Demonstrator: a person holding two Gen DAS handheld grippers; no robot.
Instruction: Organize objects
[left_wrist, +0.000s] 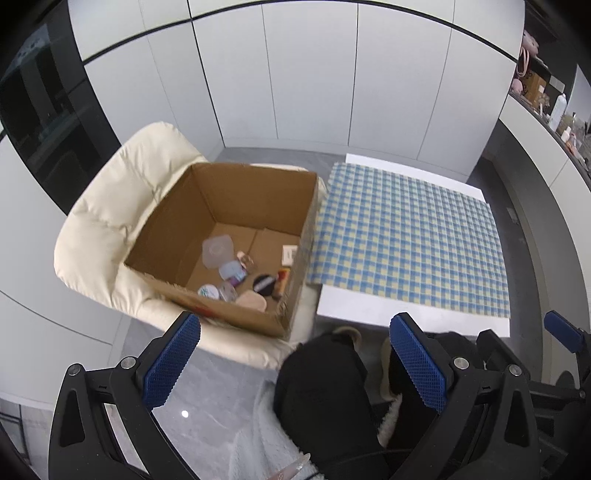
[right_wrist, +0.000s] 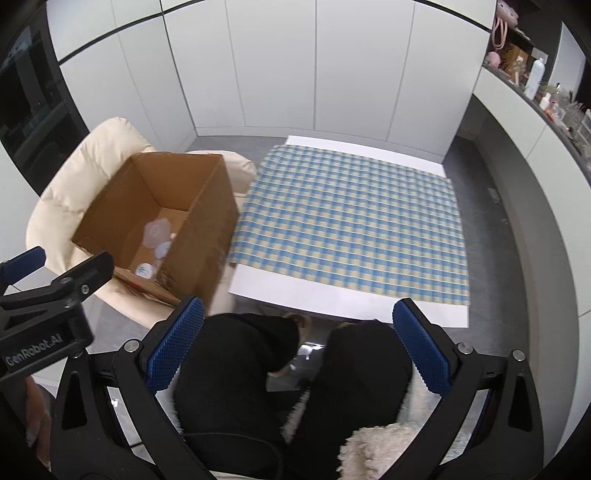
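Both tools hang above the person's black-trousered knees (right_wrist: 236, 369), and each grips nothing. The left gripper (left_wrist: 295, 365) has its blue-padded fingers (left_wrist: 171, 360) spread wide apart, with only floor and a knee between them; the right gripper (right_wrist: 301, 345) is likewise splayed fully, its blue pads (right_wrist: 421, 347) touching no object. To the left, an open cardboard box (left_wrist: 236, 206) sits on a cream padded armchair (left_wrist: 110, 206), hard against the edge of a white table (left_wrist: 413, 314). In the bottom of the box lie the small things: a clear plastic lidded container (left_wrist: 218, 251), a black round puff (left_wrist: 264, 284), a beige puff (left_wrist: 252, 301), a white card (left_wrist: 289, 254) and several little round tins (left_wrist: 208, 291), bunched toward the near corner. A blue-and-yellow checked cloth (left_wrist: 410, 236) covers most of the tabletop, with nothing on it.
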